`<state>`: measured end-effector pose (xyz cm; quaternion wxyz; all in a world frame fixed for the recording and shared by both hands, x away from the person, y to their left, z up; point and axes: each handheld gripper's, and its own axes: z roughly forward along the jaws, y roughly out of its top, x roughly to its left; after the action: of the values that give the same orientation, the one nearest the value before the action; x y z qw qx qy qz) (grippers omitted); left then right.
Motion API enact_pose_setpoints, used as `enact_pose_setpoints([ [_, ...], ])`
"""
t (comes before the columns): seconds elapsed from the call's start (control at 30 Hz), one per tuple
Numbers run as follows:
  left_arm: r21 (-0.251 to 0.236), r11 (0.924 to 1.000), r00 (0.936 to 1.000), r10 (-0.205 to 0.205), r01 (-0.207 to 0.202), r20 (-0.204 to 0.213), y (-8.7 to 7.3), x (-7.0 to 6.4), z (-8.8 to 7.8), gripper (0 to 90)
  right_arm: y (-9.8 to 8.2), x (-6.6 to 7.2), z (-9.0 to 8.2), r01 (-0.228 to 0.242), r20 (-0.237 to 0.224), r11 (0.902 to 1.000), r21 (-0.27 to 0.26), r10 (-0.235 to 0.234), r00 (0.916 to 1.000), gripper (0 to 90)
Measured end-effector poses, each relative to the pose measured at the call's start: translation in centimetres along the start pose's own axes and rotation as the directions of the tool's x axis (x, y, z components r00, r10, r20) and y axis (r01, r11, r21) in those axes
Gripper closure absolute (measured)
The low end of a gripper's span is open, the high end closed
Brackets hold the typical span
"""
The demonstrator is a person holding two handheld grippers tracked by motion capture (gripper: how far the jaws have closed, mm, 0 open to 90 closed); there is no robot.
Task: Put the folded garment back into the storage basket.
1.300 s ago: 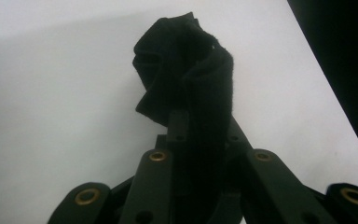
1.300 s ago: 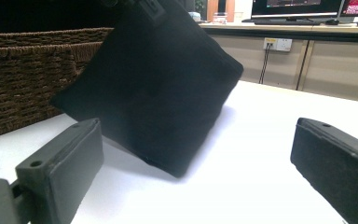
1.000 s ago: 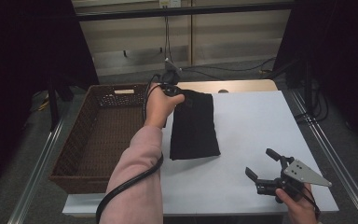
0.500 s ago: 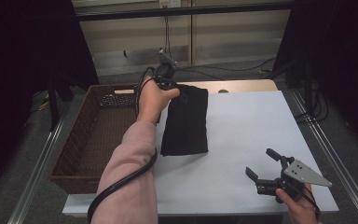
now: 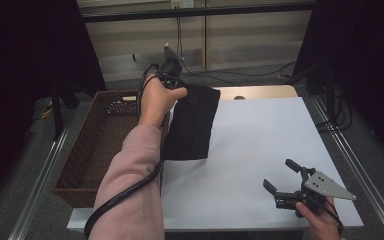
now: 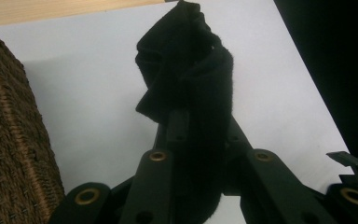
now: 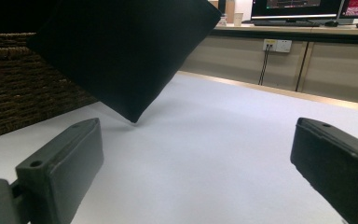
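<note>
Black cloth hangs clamped in the left gripper fingers; right gripper fingers apart.

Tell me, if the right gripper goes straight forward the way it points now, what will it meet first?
Most likely the hanging black cloth. The right gripper has open, empty jaws pointing low over the white table. The cloth's lowest corner hangs ahead, left of centre, with the wicker basket behind. Depth is unclear, so it might pass just beside the corner.

The high view looks forward and down over the white table; both gripper views sit low and close, sharing the black cloth and wicker basket
</note>
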<state>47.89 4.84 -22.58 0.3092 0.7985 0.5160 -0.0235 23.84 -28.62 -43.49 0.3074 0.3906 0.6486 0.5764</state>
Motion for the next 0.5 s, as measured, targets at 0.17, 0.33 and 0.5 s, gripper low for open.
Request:
enact_pose_setpoints([
  [0.17,-0.003,1.0000,1.0000,0.004,-0.004,-0.001,0.1,0.0,-0.7,79.1,0.0,0.0,0.2,-0.001,-0.014,0.9999,-0.015,0.000,0.9999,2.1],
  [0.33,-0.011,0.9999,0.9999,0.010,-0.010,-0.008,0.3,0.0,-1.4,79.1,0.0,0.0,0.1,-0.005,-0.013,0.9999,-0.012,0.005,0.9999,2.1],
  [0.5,-0.009,0.9999,0.9999,-0.012,0.011,-0.010,0.4,-0.1,-1.9,79.1,0.0,0.0,0.1,-0.003,-0.013,0.9999,-0.013,0.003,0.9999,2.1],
])
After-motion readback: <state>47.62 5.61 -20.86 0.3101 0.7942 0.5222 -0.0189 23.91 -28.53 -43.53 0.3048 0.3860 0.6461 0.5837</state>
